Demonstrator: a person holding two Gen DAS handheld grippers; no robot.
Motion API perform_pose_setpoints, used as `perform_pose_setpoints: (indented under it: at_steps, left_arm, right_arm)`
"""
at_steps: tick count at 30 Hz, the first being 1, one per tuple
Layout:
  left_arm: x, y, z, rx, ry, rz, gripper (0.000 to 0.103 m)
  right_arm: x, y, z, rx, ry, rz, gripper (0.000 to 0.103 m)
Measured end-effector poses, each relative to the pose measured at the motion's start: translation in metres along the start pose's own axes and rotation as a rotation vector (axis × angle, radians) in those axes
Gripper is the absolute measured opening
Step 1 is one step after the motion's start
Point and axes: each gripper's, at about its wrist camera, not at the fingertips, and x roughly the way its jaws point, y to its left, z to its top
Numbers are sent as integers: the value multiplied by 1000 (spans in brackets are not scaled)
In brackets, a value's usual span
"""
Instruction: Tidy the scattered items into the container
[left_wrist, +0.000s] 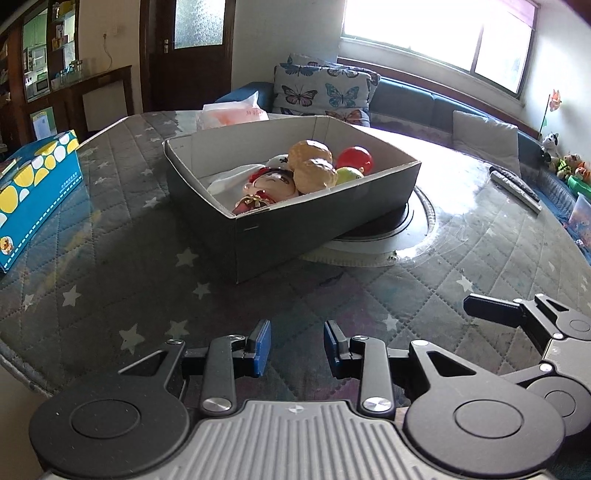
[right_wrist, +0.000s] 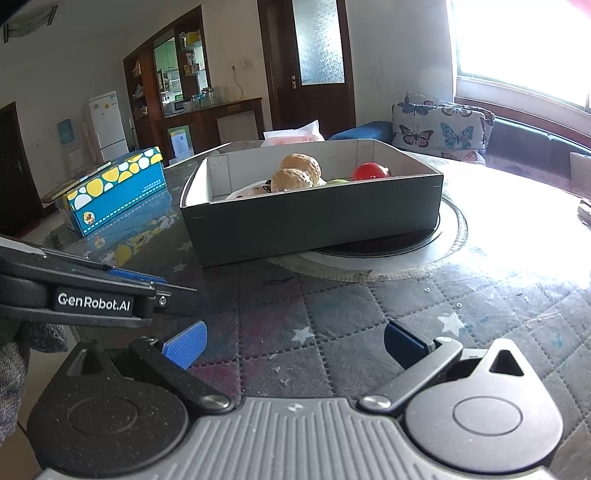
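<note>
A dark grey cardboard box (left_wrist: 317, 225) stands on the quilted table, partly on a round turntable (left_wrist: 417, 225). Inside lie two tan walnut-shaped toys (left_wrist: 314, 173), a red ball (left_wrist: 354, 158), a green ball (left_wrist: 349, 174), a doll (left_wrist: 269, 184) and something white. The box also shows in the right wrist view (right_wrist: 314, 221) with the walnut toys (right_wrist: 295, 173) and red ball (right_wrist: 369, 171). My left gripper (left_wrist: 297, 345) is open and empty, low over the table in front of the box. My right gripper (right_wrist: 295, 341) is wide open and empty, beside the left one.
A blue box with yellow and white dots (left_wrist: 33, 188) (right_wrist: 114, 188) lies at the table's left. A plastic bag (left_wrist: 236, 112) sits behind the grey box. A remote (left_wrist: 515, 186) lies at the far right. A sofa with butterfly cushions (left_wrist: 325, 88) stands behind the table.
</note>
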Motion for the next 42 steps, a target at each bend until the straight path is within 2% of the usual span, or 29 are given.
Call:
perform_pose_setpoints:
  at_steps: [9,17,21,30,42]
  left_arm:
    - [3,5,-1,-13,29,7,34]
    - [6,5,-1,-24,27,50,34]
    - [13,9,0,-54,66,64,34]
    - [16,12,-1,-60,66,65,34]
    - [21,13,0,-40,68,104,33]
  right_arm:
    - [1,0,3,1,2,-8,103]
    - [3,-1,5,-1,4,-17,103]
    - [5,-1,6,-4,8,-19,103]
    - [10,-4,5,2,20,-23,103]
    - [15,-8,7,15,25,-33,103]
